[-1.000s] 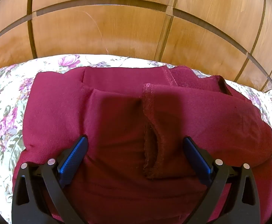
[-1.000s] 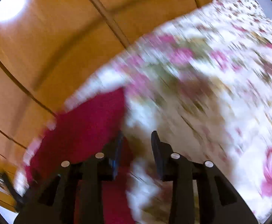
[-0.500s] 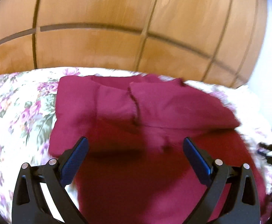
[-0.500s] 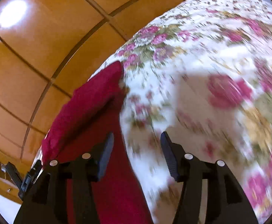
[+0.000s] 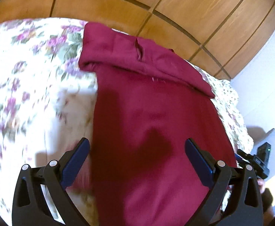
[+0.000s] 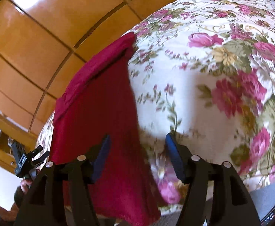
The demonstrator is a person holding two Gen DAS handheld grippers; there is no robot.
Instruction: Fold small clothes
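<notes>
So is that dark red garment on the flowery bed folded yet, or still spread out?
Partly folded: the dark red knitted garment has its far end turned back in a doubled band, while the rest lies flat on the floral bedspread.

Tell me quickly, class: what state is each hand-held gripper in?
Left hand-held gripper: open, holding nothing, over the red garment.
Right hand-held gripper: open, jaws just widened, holding nothing.

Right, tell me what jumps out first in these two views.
The dark red garment dominates: it lies on the floral bedspread, its far end folded over into a thick band near the wooden wall panels. In the right wrist view the bedspread's big pink roses fill the right side. Both the left hand-held gripper and the right hand-held gripper are open, gripping nothing.
</notes>
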